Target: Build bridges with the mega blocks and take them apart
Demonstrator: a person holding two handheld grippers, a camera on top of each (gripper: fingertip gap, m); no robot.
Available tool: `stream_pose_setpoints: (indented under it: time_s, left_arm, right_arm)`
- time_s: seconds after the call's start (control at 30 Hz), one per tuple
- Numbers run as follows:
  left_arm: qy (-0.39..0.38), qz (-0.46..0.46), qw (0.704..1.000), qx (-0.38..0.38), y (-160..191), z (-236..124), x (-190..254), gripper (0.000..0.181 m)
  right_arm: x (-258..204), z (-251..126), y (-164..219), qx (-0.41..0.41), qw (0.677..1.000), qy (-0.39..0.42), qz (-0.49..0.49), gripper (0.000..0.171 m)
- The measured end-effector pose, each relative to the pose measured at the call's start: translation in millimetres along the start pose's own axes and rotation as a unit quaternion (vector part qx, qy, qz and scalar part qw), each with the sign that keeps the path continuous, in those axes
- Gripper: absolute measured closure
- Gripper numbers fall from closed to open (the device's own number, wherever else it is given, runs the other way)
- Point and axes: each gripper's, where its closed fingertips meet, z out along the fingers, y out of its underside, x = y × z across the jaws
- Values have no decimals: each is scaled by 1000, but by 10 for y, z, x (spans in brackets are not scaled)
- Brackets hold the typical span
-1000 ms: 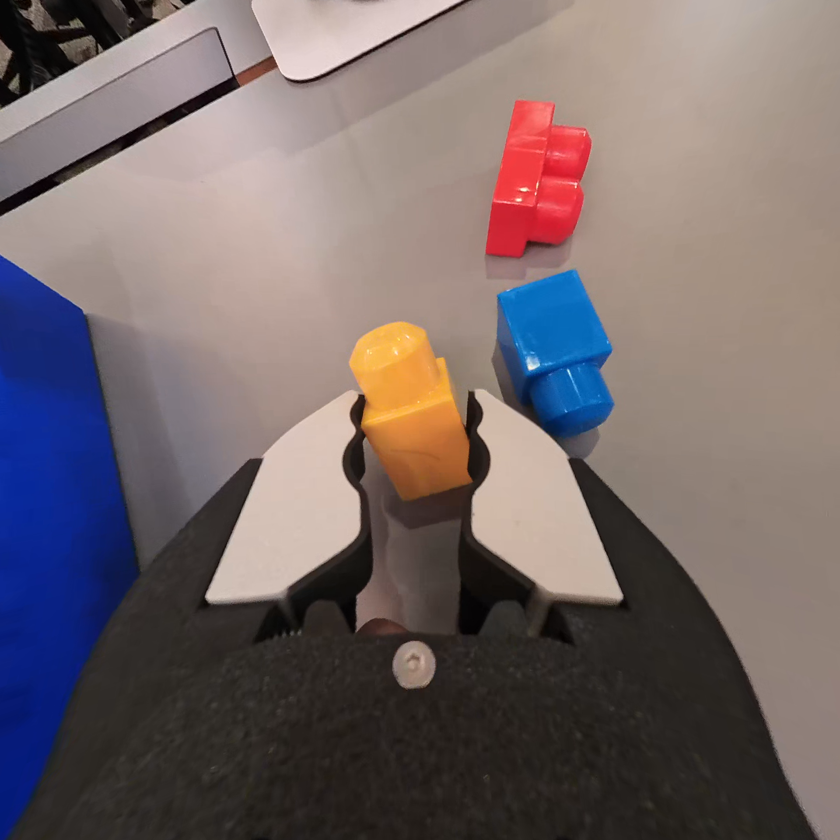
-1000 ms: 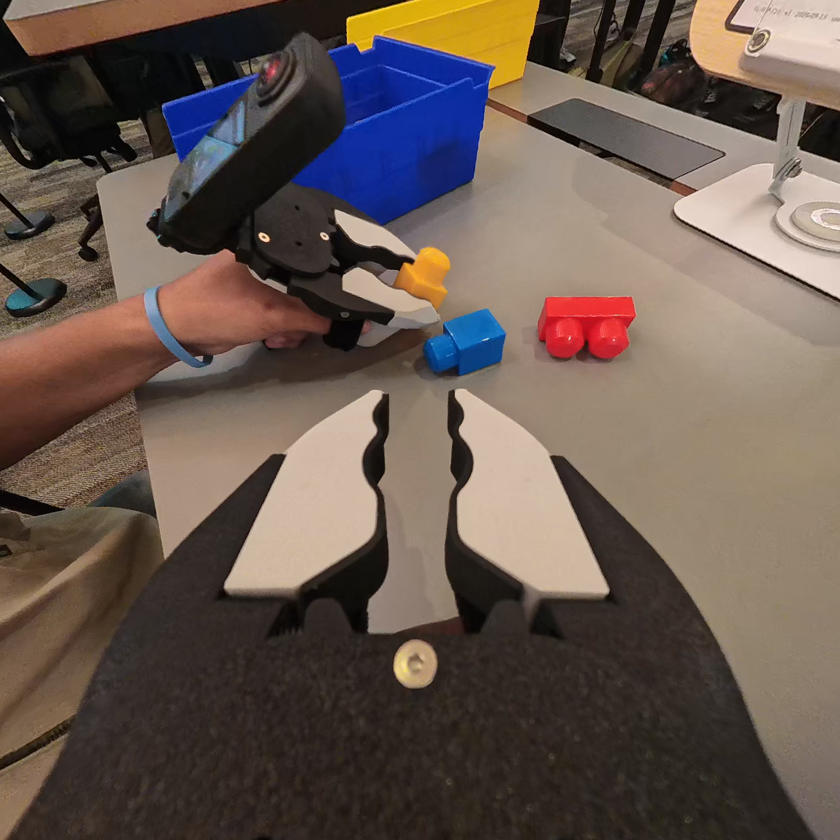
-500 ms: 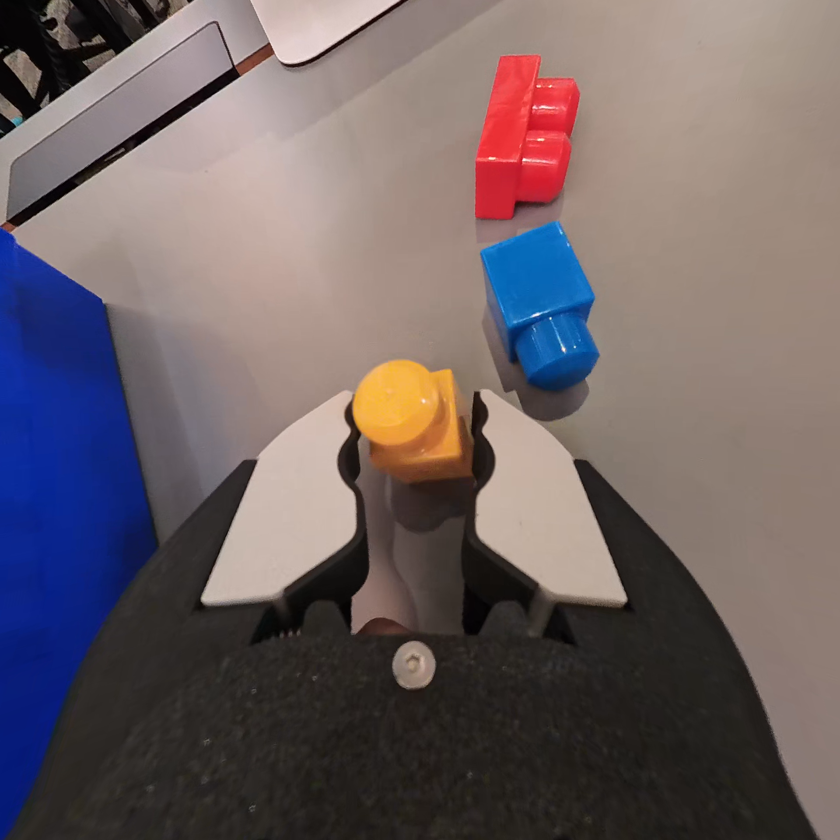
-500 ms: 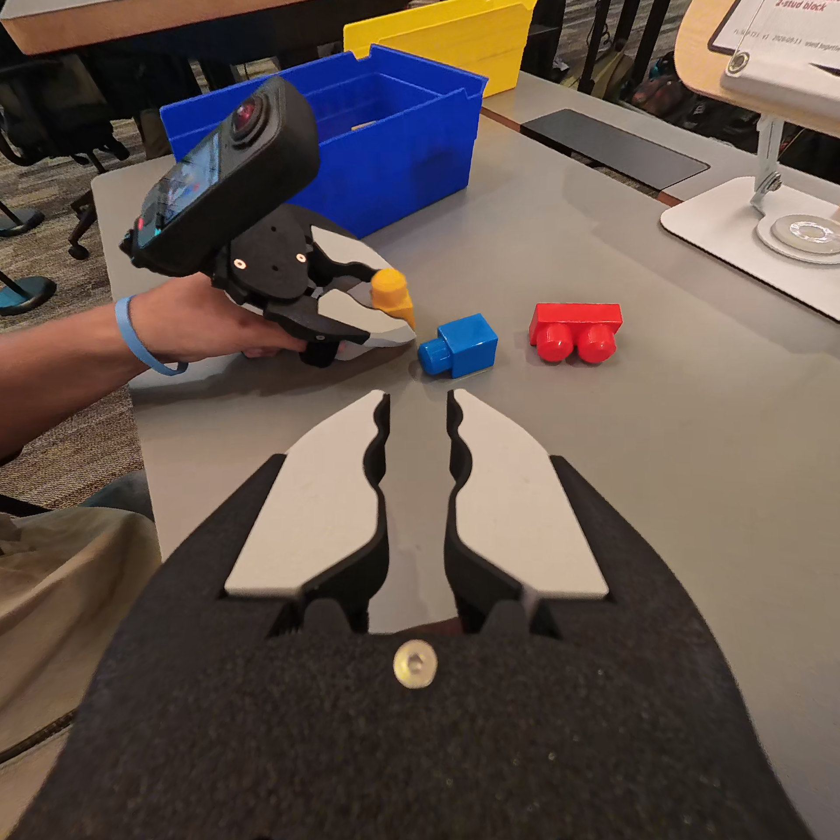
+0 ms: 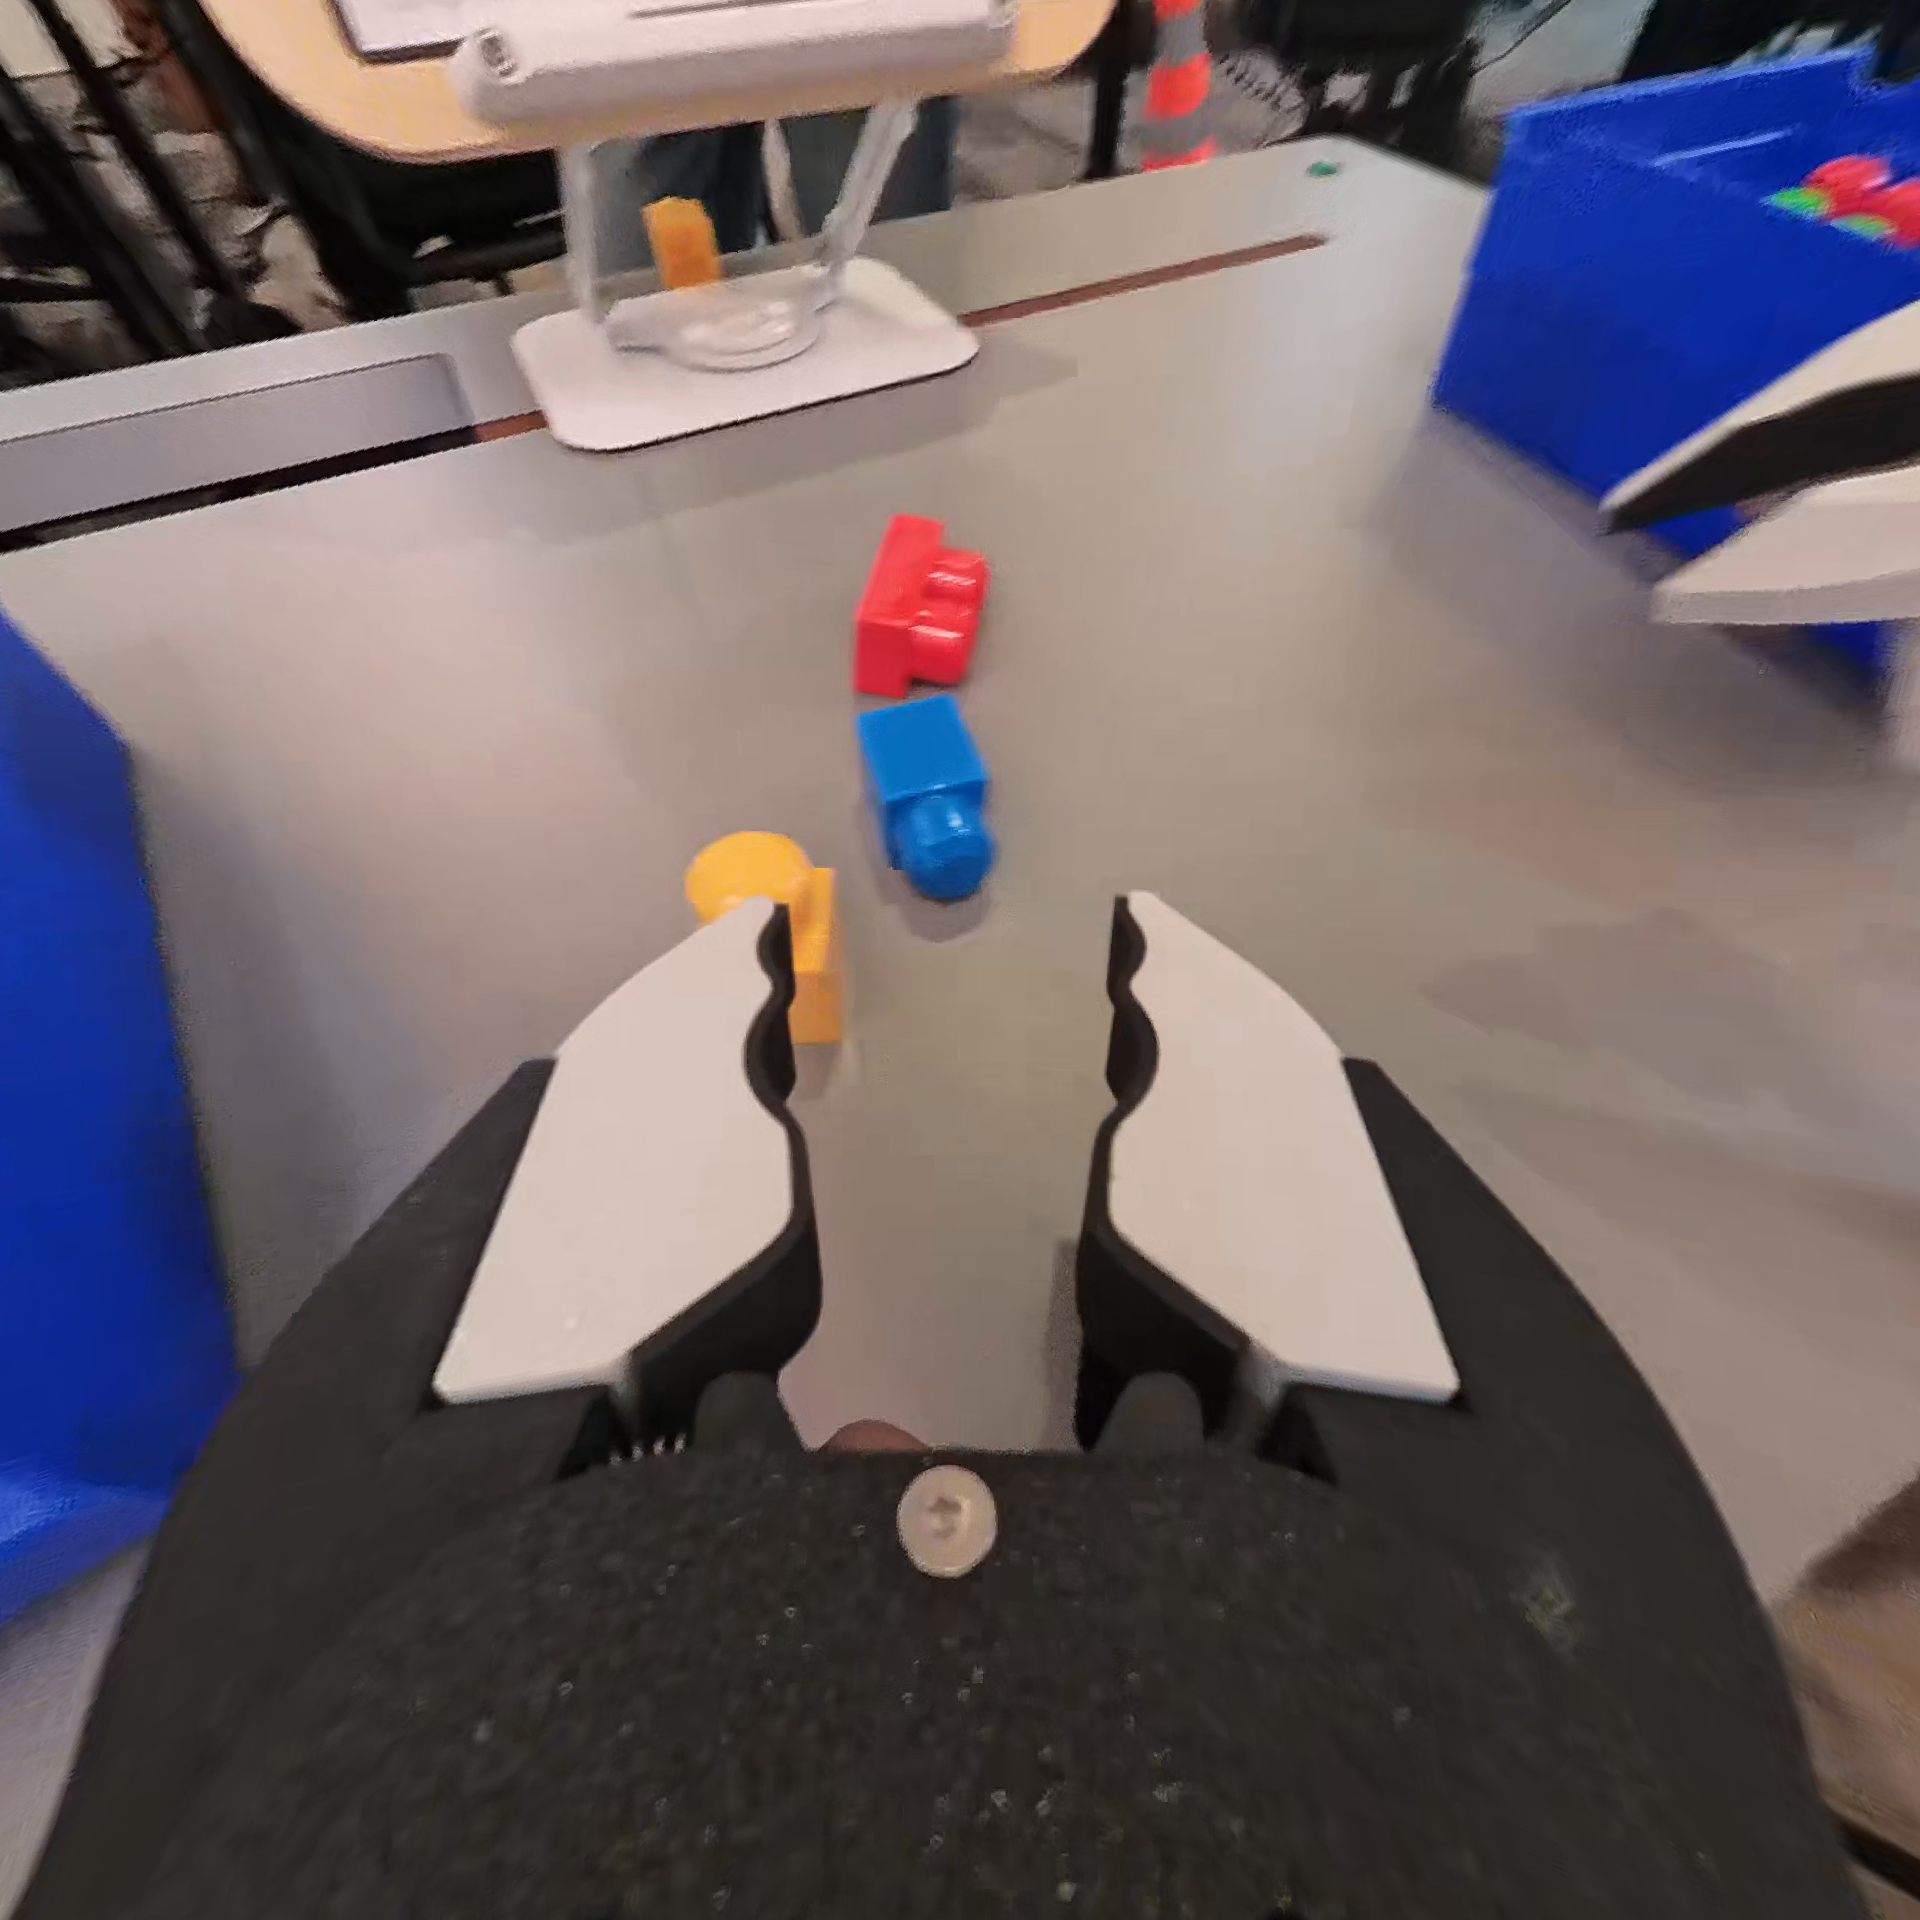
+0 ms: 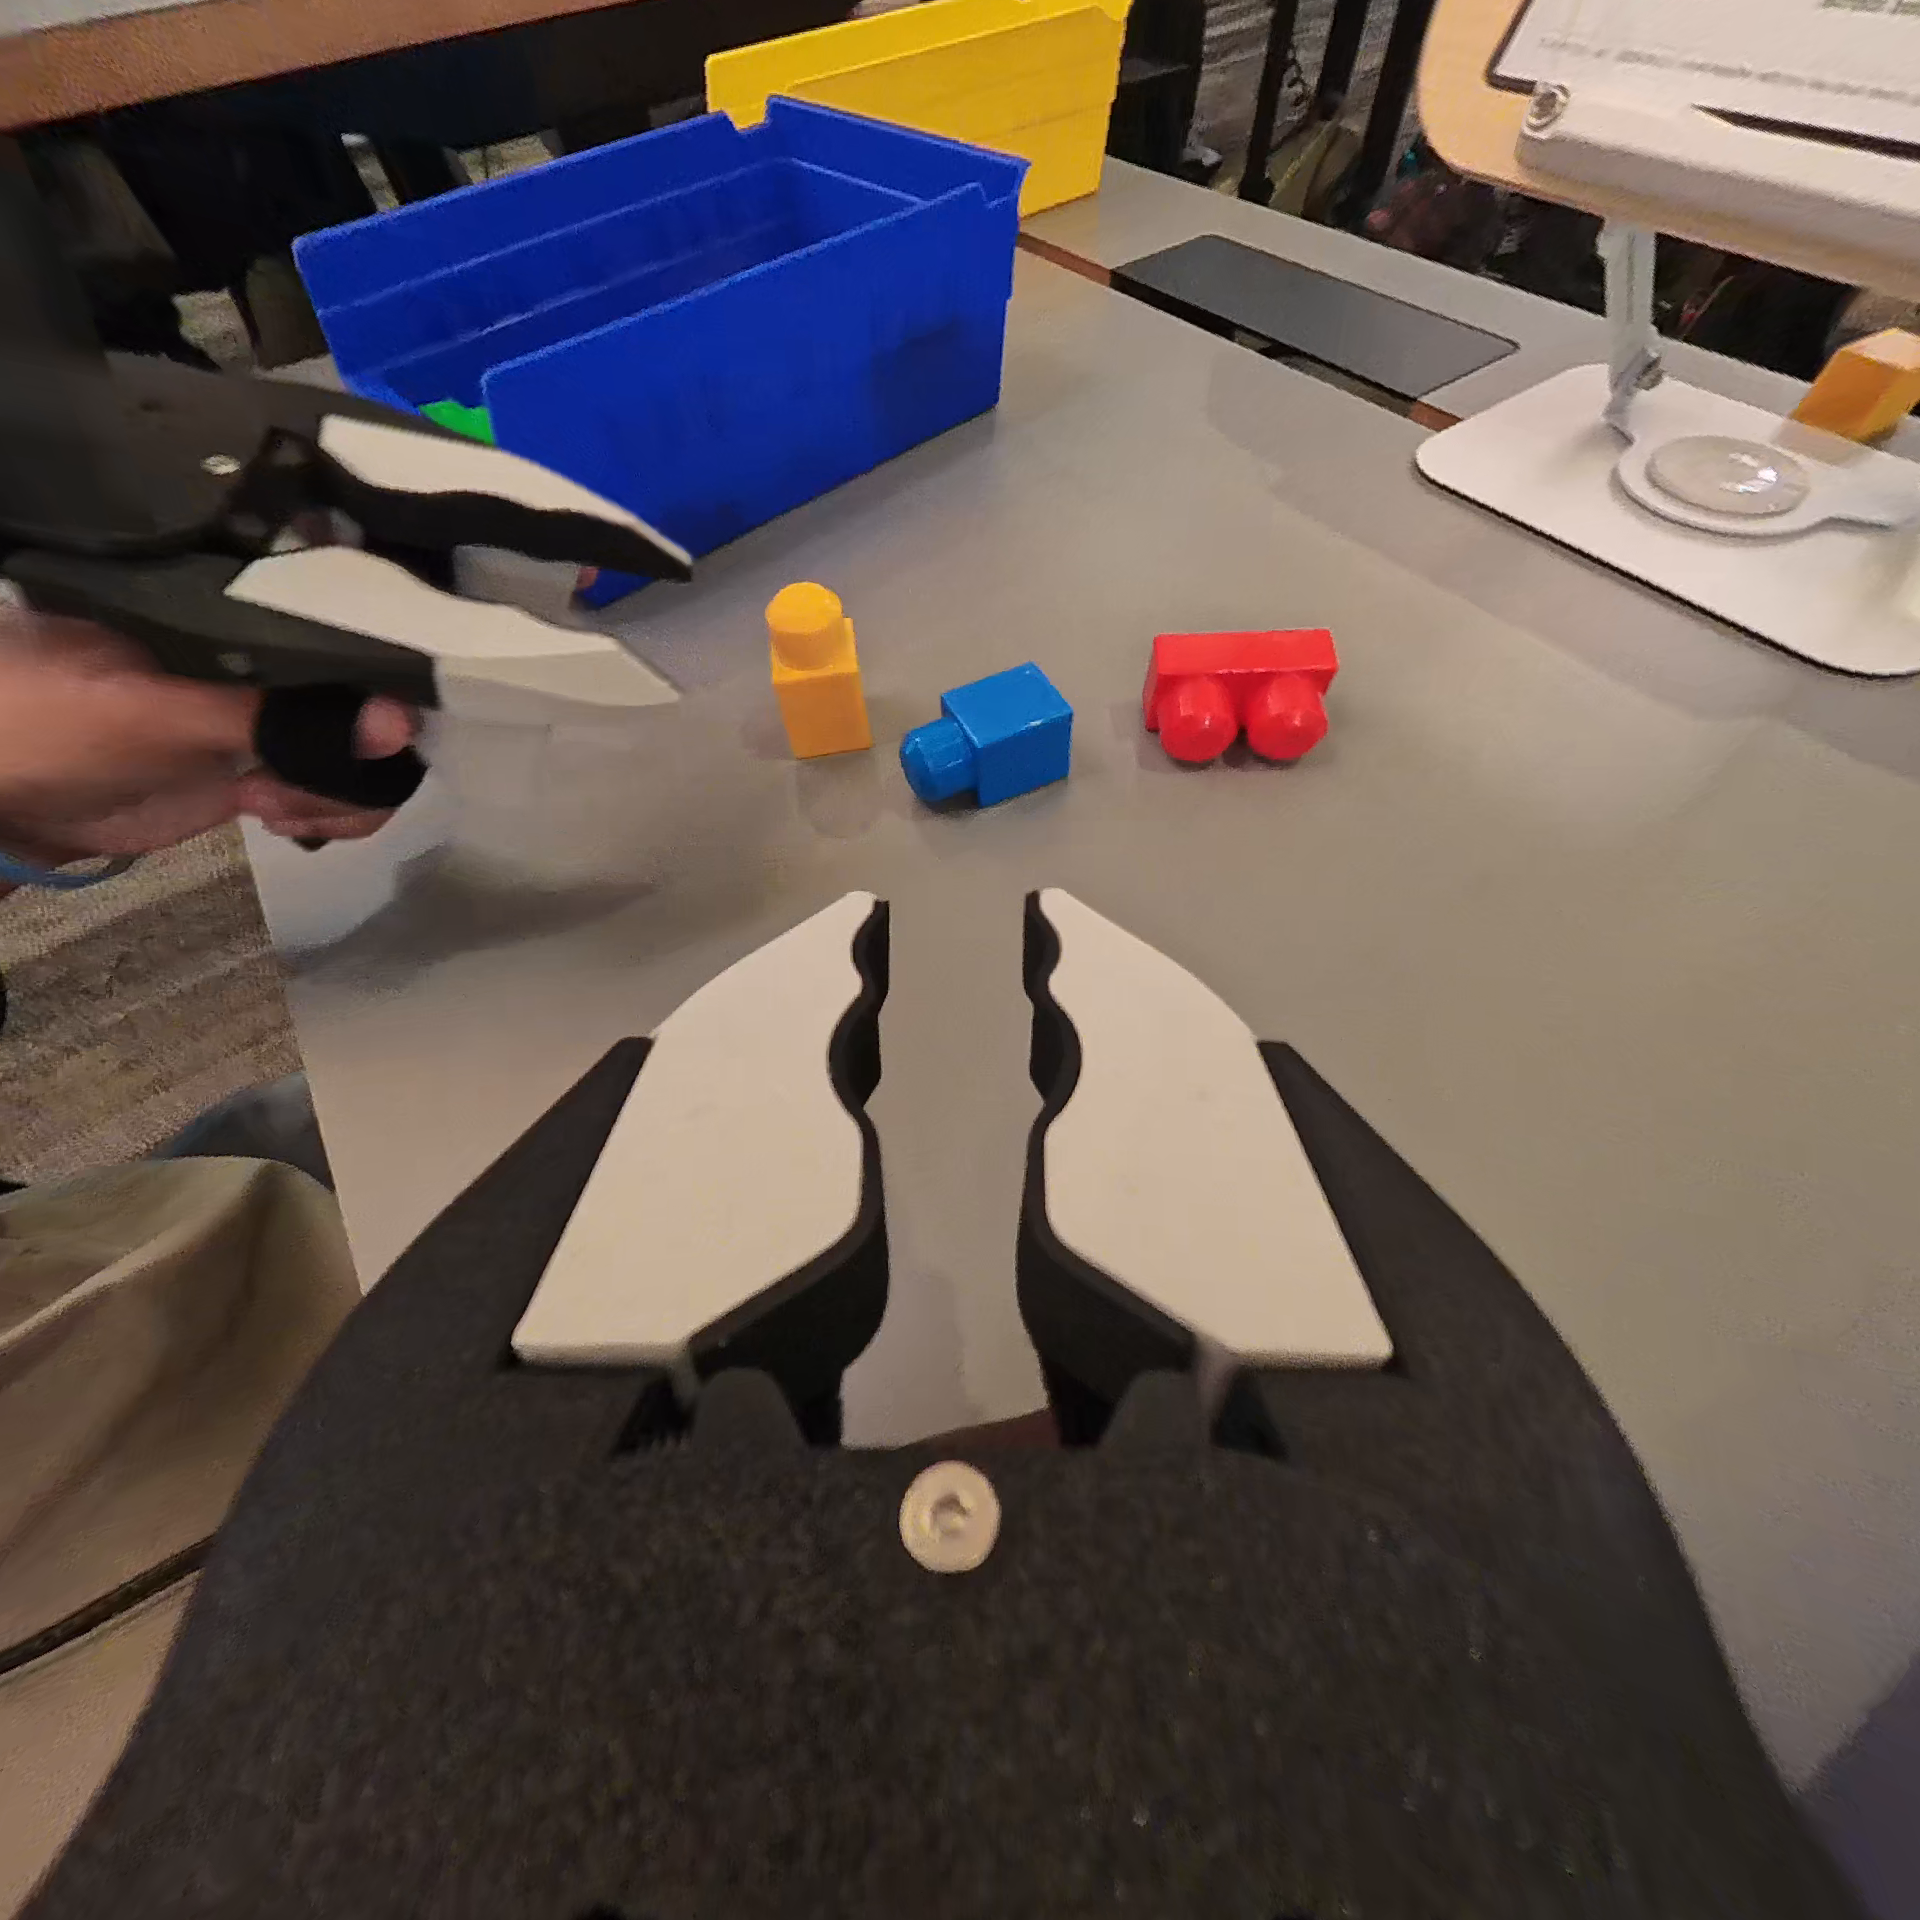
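On the table, three blocks sit in a row ahead of my right gripper: single-stud block upright at the left, second single-stud block on its side in the middle, two-stud block on its side at the right. The first two stand just beside each other; the third lies a little apart. Bin behind the row, to the left, a second bin behind it. My left gripper hangs left of the upright block, apart from it. Stand far right, another block behind its base.
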Motion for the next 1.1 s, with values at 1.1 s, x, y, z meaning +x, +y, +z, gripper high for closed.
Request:
stream_pose_setpoints:
  time_s: [1.1]
  left_arm:
    - [-137,77,976,-149,104,1173,-127,128]
  right_arm:
    - [296,-314,104,20,999,34,23,137]
